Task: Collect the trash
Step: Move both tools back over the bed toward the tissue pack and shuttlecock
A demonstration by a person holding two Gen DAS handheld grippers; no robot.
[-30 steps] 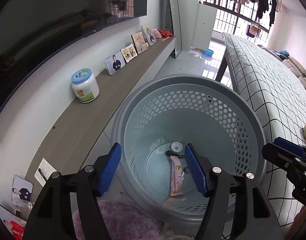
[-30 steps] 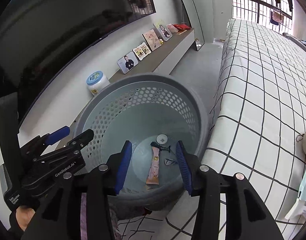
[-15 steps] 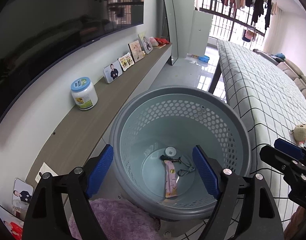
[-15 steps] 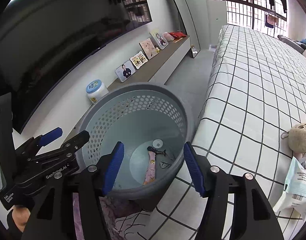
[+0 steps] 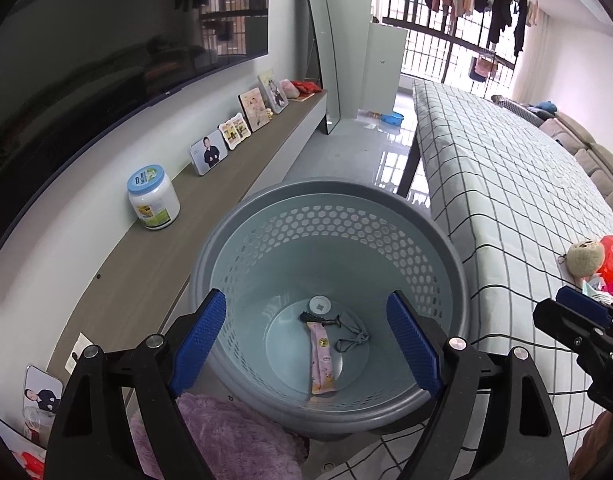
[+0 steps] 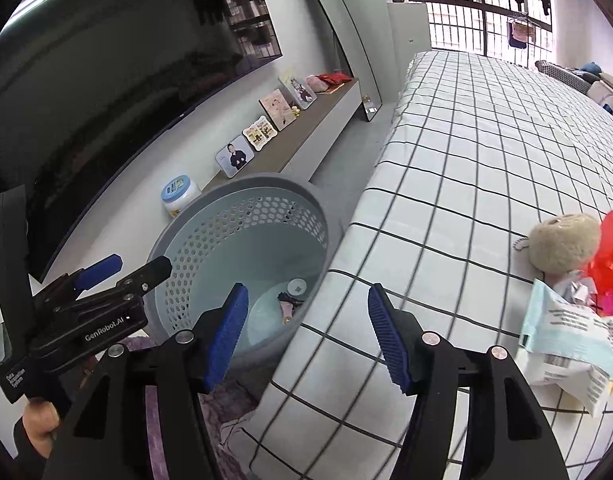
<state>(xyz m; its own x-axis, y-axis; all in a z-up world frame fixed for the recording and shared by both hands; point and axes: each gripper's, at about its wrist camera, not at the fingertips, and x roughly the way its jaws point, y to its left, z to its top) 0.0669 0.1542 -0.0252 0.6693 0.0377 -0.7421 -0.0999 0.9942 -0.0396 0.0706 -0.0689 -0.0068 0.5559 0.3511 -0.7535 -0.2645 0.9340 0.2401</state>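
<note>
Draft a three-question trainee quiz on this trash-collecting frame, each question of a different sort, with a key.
1. True or false: the pink wrapper lies at the bottom of the basket.
2. Which lies on the bed beside the plush toy? A) a red bag and a white packet B) a jar C) a photo frame
3. Fill in: the jaws of the left gripper and right gripper both stand ____, with nothing in them.

Key: 1 true; 2 A; 3 open
</note>
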